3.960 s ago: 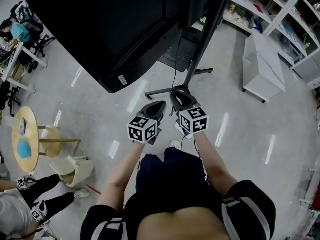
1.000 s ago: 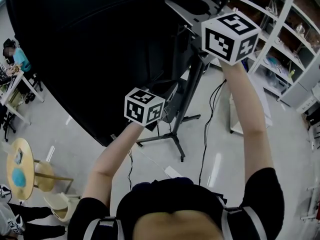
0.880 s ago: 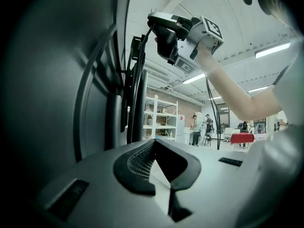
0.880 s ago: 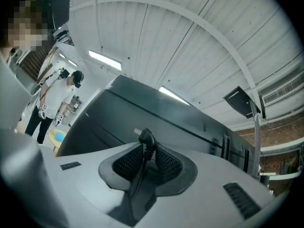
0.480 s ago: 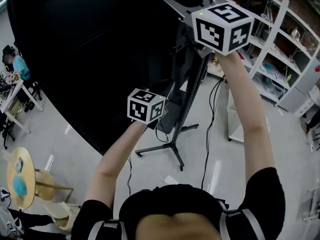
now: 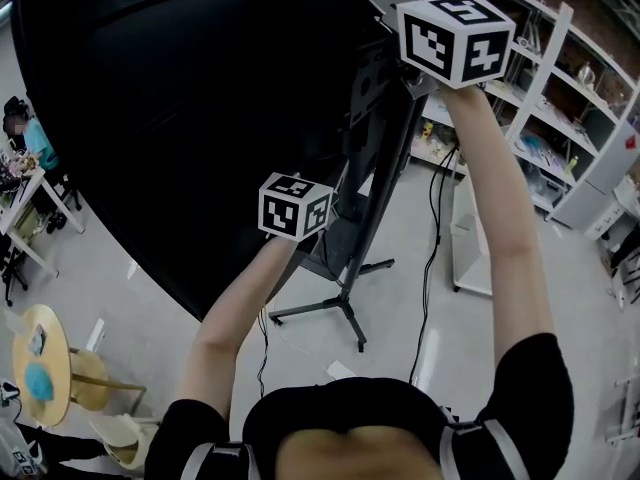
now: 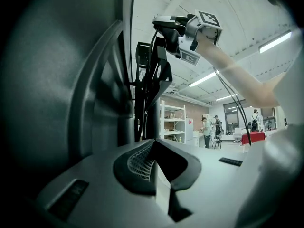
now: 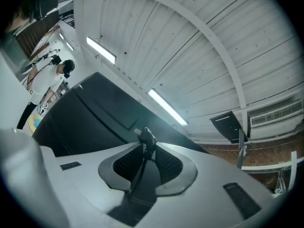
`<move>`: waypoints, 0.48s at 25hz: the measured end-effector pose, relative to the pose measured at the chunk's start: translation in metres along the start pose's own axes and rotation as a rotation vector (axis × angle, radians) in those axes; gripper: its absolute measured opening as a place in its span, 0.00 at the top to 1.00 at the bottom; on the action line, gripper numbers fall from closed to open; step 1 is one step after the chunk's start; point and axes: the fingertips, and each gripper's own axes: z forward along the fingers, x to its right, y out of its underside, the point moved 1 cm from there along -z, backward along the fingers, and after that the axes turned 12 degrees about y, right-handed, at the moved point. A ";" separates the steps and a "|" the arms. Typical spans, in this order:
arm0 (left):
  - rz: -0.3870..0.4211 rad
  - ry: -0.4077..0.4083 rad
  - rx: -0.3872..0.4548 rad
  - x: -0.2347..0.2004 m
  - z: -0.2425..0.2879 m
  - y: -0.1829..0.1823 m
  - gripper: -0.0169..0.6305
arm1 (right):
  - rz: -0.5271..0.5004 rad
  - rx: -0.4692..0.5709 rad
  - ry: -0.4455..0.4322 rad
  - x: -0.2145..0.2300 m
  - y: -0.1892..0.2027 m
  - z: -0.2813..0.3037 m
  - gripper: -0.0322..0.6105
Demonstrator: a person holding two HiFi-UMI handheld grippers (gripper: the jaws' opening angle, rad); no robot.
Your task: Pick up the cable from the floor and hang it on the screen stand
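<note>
Two grippers, one cable, one screen, one stand

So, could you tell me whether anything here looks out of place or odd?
Only the cable: it is clamped in the right tongs with its plug poking up past the tips, held high near the top of the screen stand, and the rest trails loose down towards the floor. Nothing looks damaged.
</note>
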 end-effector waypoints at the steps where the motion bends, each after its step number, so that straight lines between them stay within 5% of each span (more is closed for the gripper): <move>1: 0.000 0.002 0.000 0.000 0.001 -0.001 0.96 | -0.003 0.006 0.020 0.008 -0.003 -0.002 0.80; 12: 0.019 0.069 -0.023 0.029 0.018 0.002 0.96 | -0.083 0.096 0.252 0.100 -0.050 -0.076 0.80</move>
